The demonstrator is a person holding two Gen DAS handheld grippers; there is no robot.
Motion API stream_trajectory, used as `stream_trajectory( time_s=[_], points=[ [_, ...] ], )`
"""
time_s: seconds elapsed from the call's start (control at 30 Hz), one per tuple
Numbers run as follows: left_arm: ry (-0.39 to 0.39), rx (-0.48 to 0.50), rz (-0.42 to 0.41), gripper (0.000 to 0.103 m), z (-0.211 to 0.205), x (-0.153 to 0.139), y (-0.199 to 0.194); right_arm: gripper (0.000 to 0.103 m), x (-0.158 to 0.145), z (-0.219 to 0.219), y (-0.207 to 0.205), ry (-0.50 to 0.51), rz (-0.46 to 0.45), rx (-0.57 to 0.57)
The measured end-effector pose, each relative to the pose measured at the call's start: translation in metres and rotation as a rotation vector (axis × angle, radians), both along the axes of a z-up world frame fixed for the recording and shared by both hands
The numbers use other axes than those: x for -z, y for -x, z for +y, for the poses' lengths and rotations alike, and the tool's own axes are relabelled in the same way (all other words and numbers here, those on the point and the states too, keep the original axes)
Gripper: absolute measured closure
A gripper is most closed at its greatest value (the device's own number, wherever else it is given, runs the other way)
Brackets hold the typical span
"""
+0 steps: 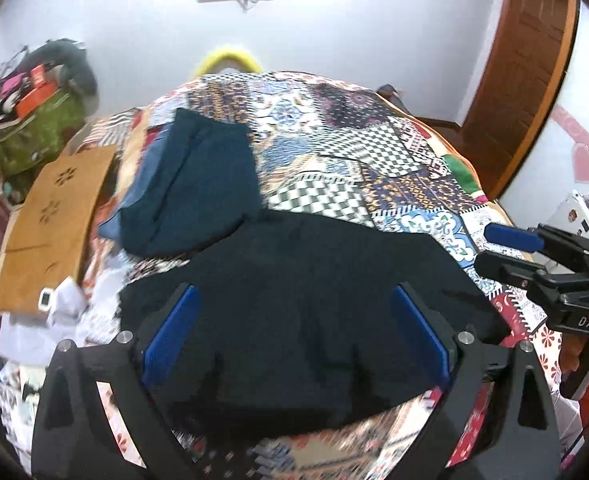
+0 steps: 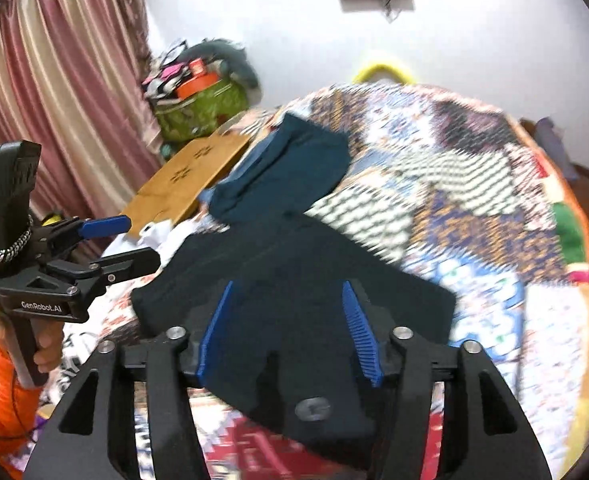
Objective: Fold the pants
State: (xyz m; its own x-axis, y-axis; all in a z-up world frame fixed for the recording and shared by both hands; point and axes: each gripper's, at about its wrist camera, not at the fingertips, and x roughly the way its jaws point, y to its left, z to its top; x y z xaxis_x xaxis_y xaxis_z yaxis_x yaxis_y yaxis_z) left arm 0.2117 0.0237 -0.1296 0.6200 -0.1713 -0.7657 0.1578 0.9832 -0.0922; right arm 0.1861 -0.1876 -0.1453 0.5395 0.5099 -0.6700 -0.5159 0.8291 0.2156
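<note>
In the left wrist view, the left gripper (image 1: 294, 332) hangs over the near part of the black pants (image 1: 294, 280), its blue pads (image 1: 170, 332) spread wide apart with nothing between them; the jaws are released. The pants lie flat on the patchwork bedspread (image 1: 374, 152), close to the camera, and beyond them sits a folded teal garment (image 1: 198, 184) with a lighter blue layer showing along its left edge. At the right edge the right gripper (image 1: 494, 248) reaches in just beside the pants' right border, its two fingers parted and nothing held. A brown perforated board (image 1: 50, 220) lies on the left of the bed. In the right wrist view, the right gripper (image 2: 290, 332) is likewise open above the pants (image 2: 294, 280), and a metal waist button (image 2: 313, 407) near the bottom suggests the waistband lies nearest this camera. The left gripper (image 2: 134, 240) shows at left, jaws apart, near the pants' far left corner. The cloth looks soft, light and limp, so it should drape and sag when lifted; pinching a doubled edge or a corner at the waistband or hem seems the surest hold. The black fabric swallows its own creases, motion blur smears the bedspread, and the gripper bodies hide the nearest edge of the pants, so how many layers are already folded cannot be told.
</note>
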Motion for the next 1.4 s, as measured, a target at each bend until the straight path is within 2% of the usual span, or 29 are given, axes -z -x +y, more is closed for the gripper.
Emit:
stream_trajectory(
  time_s=[0.2, 0.4, 0.53, 0.73, 0.87, 1.0, 1.17, 1.4],
  points=[
    [0.010, 0.086, 0.092, 0.006, -0.036, 0.023, -0.045, 0.049, 0.017, -0.019, -0.026, 0.017, 0.047, 0.048],
    [-0.025, 0.115, 0.251, 0.006, -0.057, 0.073, -0.078, 0.049, 0.066, -0.023, -0.048, 0.041, 0.202, 0.015],
    [-0.094, 0.112, 0.337, 0.005, -0.058, 0.107, -0.081, 0.049, 0.099, -0.021, -0.046, 0.083, 0.292, -0.022],
    [-0.138, 0.132, 0.270, 0.004, -0.057, 0.108, -0.058, 0.049, 0.100, -0.044, -0.024, 0.014, 0.298, -0.003],
    [-0.113, 0.101, 0.254, 0.004, -0.050, 0.107, -0.048, 0.046, 0.100, -0.054, -0.010, 0.015, 0.280, 0.028],
    [-0.100, 0.074, 0.237, 0.004, -0.044, 0.102, -0.037, 0.034, 0.101, -0.066, 0.000, 0.016, 0.283, 0.091],
    [-0.073, 0.039, 0.213, 0.004, -0.034, 0.095, -0.021, 0.034, 0.100, -0.078, 0.012, -0.008, 0.293, 0.154],
    [-0.090, -0.028, 0.155, 0.005, -0.013, 0.073, 0.005, 0.034, 0.074, -0.073, 0.023, 0.035, 0.205, 0.164]
  ],
)
